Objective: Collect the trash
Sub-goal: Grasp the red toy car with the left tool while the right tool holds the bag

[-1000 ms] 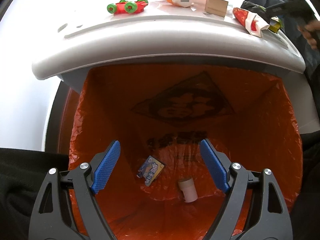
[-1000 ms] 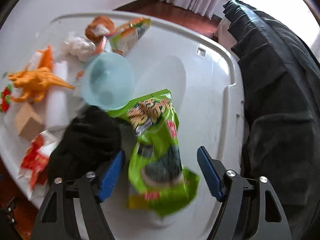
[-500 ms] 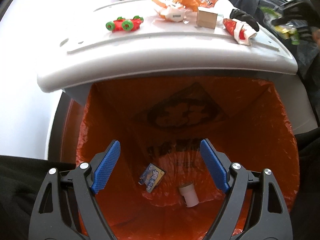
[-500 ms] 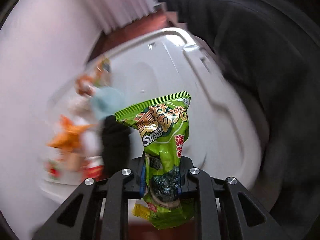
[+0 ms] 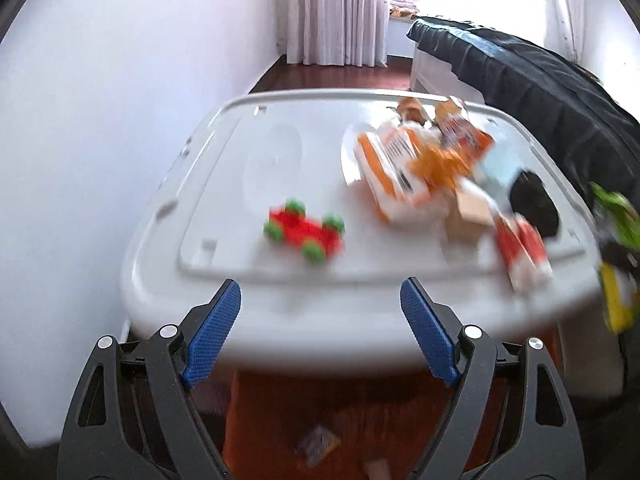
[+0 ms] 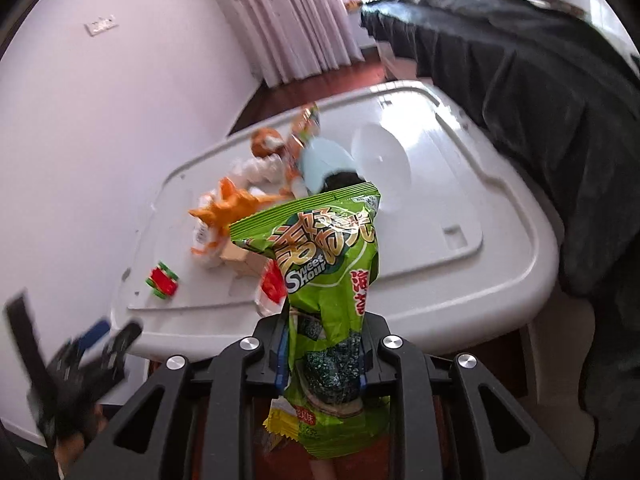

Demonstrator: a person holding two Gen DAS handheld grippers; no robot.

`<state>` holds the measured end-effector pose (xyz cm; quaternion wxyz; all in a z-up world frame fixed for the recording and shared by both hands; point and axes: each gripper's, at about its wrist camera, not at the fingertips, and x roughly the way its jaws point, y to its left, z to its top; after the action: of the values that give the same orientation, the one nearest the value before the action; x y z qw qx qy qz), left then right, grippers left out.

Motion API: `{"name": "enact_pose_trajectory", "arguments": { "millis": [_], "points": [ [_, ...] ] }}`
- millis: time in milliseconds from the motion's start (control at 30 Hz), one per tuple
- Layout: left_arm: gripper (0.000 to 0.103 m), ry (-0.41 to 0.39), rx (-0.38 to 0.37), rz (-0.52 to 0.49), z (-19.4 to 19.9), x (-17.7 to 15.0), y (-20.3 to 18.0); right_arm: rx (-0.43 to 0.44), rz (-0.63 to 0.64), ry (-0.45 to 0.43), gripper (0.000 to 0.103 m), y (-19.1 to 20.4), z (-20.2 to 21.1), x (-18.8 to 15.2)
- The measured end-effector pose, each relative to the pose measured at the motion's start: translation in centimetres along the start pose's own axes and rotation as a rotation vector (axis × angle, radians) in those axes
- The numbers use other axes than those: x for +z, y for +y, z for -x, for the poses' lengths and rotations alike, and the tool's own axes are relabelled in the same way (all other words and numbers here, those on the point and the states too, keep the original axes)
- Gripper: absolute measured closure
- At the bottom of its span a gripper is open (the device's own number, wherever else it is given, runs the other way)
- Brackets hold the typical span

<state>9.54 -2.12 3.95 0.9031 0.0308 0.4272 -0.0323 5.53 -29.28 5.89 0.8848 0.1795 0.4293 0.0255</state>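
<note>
Now the green snack bag (image 6: 332,280) is pinched in the right gripper (image 6: 322,356), lifted off the white lid (image 6: 440,264); a second ago it lay flat between spread jaws. Left gripper (image 5: 320,336) is held spread, empty, raised from the orange-lined bin (image 5: 400,420).

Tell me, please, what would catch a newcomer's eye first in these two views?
Most striking is the green snack bag, pinched upright in the shut right gripper, in front of the white table. Behind it lies a jumble of wrappers and toys, with an orange dinosaur and a red toy car standing out. The left gripper is open and empty.
</note>
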Motion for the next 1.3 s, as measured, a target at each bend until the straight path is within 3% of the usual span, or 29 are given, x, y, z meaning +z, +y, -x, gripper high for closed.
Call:
{"name": "enact_pose_trajectory", "arguments": {
  "millis": [67,167,267,367,500,600,733,833,900,1067,1133,1200,1267,1300],
  "points": [
    [0.023,0.011,-0.025,-0.012,-1.6,1.4,0.2,-0.008,0.001,-0.023,0.079,-0.2,0.4,0.2],
    [0.023,0.059,-0.13,-0.059,-4.6,2.9,1.2,-0.016,-0.03,-0.024,0.079,-1.4,0.7,0.4],
    [0.023,0.086,-0.184,-0.024,-7.3,3.4,3.5,-0.008,-0.065,-0.02,0.079,-2.3,0.5,0.6],
    [0.023,0.088,-0.16,0.019,-7.5,2.7,4.3,-0.004,-0.078,-0.024,0.079,-2.4,0.5,0.8],
    [0.023,0.042,-0.093,-0.078,-7.2,2.6,2.5,0.014,-0.064,-0.017,0.079,-1.8,0.4,1.0],
    [0.023,0.048,-0.057,-0.098,-7.8,2.8,1.1,0.008,-0.022,-0.012,0.078,-0.8,0.1,0.9],
    [0.023,0.064,0.074,-0.061,-8.9,3.8,0.3,0.002,0.002,-0.003,0.078,-0.2,-0.2,0.8],
    [0.023,0.092,0.075,0.026,-9.4,4.0,1.1,0.006,-0.011,0.008,0.078,-0.4,-0.4,0.9],
    [0.023,0.095,0.115,0.026,-9.5,3.6,1.4,0.005,-0.017,0.01,0.078,-0.6,-0.3,0.9],
    [0.023,0.052,0.105,0.032,-8.6,2.0,2.3,0.013,-0.027,0.016,0.077,-0.7,-0.4,1.0],
    [0.028,0.031,0.079,0.056,-8.3,1.4,3.1,0.018,-0.027,0.025,0.077,-0.7,-0.4,0.9],
    [0.051,0.014,0.061,0.07,-7.9,1.1,3.3,0.016,-0.025,0.029,0.077,-0.6,-0.5,0.9],
    [0.063,0.004,0.05,0.058,-7.7,1.0,3.2,0.015,-0.025,0.03,0.077,-0.7,-0.5,0.8],
    [0.063,-0.002,0.048,0.046,-7.7,1.0,3.0,0.015,-0.027,0.03,0.077,-0.7,-0.5,0.9]
  ]
}}
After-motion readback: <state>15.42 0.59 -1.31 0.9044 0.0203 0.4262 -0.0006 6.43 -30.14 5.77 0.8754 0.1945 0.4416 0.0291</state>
